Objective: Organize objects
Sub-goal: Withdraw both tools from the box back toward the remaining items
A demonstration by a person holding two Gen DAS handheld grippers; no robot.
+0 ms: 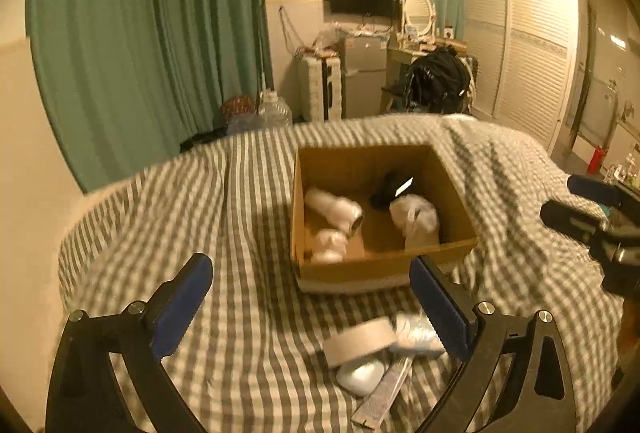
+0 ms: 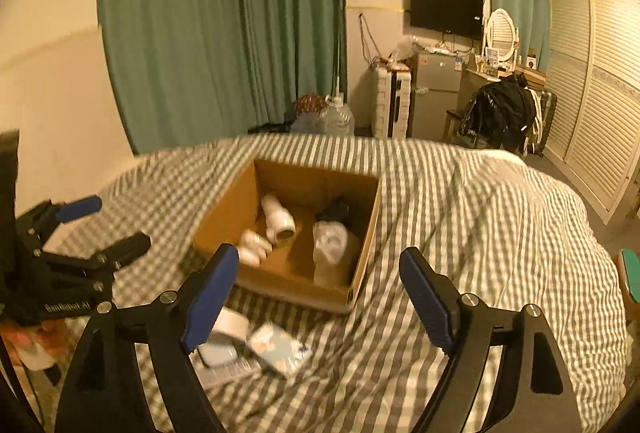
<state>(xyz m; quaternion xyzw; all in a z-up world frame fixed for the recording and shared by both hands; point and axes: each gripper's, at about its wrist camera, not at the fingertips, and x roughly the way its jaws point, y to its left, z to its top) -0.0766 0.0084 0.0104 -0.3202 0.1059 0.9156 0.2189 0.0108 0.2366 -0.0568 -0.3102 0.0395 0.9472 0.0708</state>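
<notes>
Both the left gripper point(image 1: 312, 297) and right gripper point(image 2: 316, 293) are hanging released and empty above the bed point(image 2: 460, 217), where the tape roll point(image 1: 360, 341), packet point(image 2: 280, 351) and case point(image 1: 360, 377) are crowding together beside the box point(image 1: 384, 267), risking a clumsy double grab.

The cardboard box point(image 1: 384, 269) is open on top. A tape roll point(image 1: 359, 341) and small things lie close before it. The bed point(image 1: 240, 193) left of it is bare.
</notes>
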